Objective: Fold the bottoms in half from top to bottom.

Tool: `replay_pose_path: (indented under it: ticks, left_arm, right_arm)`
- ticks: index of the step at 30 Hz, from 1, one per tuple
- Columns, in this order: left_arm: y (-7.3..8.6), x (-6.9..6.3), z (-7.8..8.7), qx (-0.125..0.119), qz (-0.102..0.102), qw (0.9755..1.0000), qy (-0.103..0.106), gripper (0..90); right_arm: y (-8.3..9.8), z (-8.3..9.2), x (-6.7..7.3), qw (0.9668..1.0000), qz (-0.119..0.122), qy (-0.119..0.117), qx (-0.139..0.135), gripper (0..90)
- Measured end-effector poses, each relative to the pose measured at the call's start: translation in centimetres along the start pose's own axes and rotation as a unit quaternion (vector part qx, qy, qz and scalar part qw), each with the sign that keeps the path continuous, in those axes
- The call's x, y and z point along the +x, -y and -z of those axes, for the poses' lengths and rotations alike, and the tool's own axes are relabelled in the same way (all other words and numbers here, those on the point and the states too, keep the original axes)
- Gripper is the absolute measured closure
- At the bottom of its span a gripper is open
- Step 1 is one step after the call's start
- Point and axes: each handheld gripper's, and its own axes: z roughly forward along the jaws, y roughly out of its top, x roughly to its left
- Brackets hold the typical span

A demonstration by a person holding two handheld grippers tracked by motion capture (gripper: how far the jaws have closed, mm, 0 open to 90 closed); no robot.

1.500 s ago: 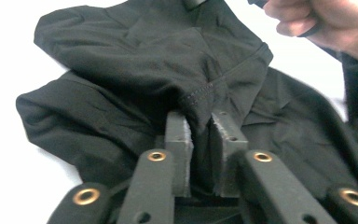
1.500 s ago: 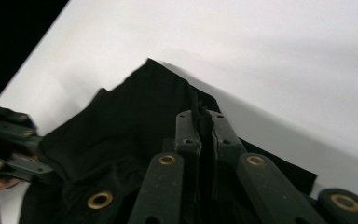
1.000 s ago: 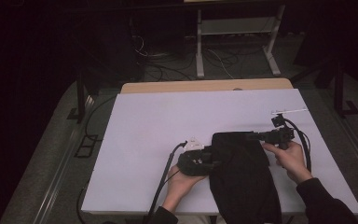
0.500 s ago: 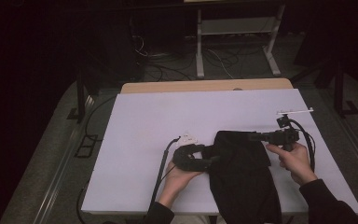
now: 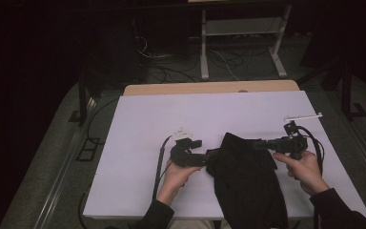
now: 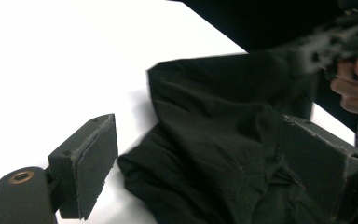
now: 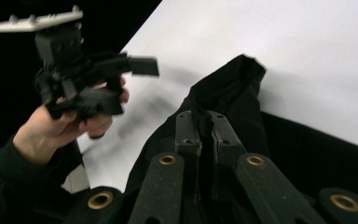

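Half the black garment (image 5: pixel 248 181) overhangs table's (image 5: pixel 138 143) near edge.

Left gripper (image 5: pixel 209 156) jaws just opened, off black cloth (image 5: pixel 248 181); cloth edge lifted.

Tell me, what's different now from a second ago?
The left gripper has just been opening its jaws; the black cloth lies loose between them, let go. Both hands have shifted slightly toward the table's far right. The right gripper stays clamped on the cloth, which still hangs over the near edge of the white table.
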Motion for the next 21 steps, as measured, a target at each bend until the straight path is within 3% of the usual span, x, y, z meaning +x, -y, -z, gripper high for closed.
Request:
replay_pose_path:
  ticks: [5,13,21]
  left_arm:
    - [0.0,0.2,-0.1,-0.005,0.004,1.0,-0.001,12.8]
    - [0.0,0.6,-0.4,0.002,0.011,0.9999,-0.004,12.8]
    - [0.0,0.5,-0.2,0.0,0.01,0.9999,-0.005,12.8]
  right_arm:
    - [0.9,0.1,0.5,0.9999,0.01,-0.004,0.013,83.1]
    - [1.7,0.5,0.6,0.9999,0.002,-0.01,0.005,83.0]
    - [2.2,0.7,1.4,0.9999,0.01,-0.011,0.0,83.1]
